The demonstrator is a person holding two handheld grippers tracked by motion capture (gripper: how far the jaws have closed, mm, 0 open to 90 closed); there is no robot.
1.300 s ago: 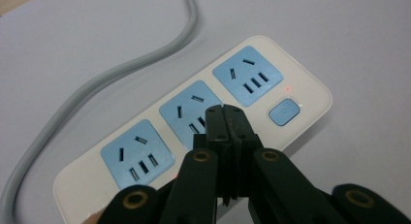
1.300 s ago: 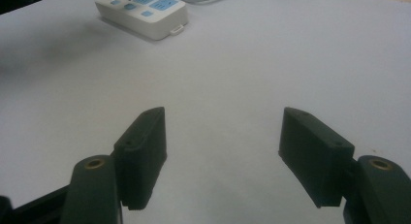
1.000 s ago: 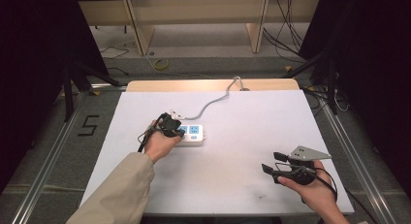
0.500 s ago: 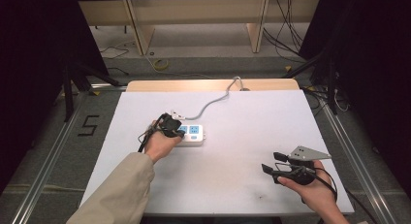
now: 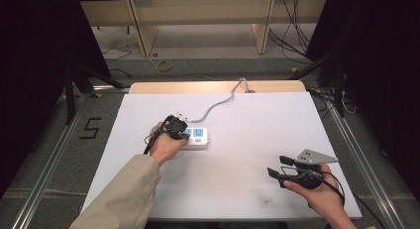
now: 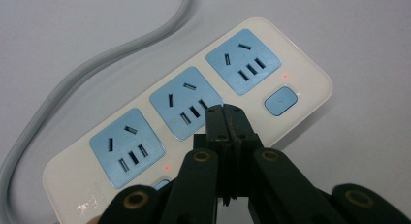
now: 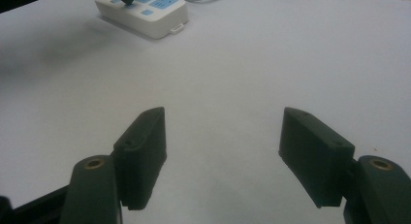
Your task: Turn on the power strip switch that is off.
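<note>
Left claw (image 6: 226, 118) pressed closed over the power strip (image 6: 194, 112); right claw (image 7: 223, 156) spread wide, empty.

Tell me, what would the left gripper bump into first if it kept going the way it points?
Probably the power strip: the shut left gripper points at its middle switch, and looks almost touching.

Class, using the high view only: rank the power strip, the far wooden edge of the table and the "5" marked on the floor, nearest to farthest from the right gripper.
From the right gripper:
1. Power strip, up and to its left, mid-table.
2. Wooden edge, along the table's far side.
3. The "5", on the floor beyond the table's left side.
</note>
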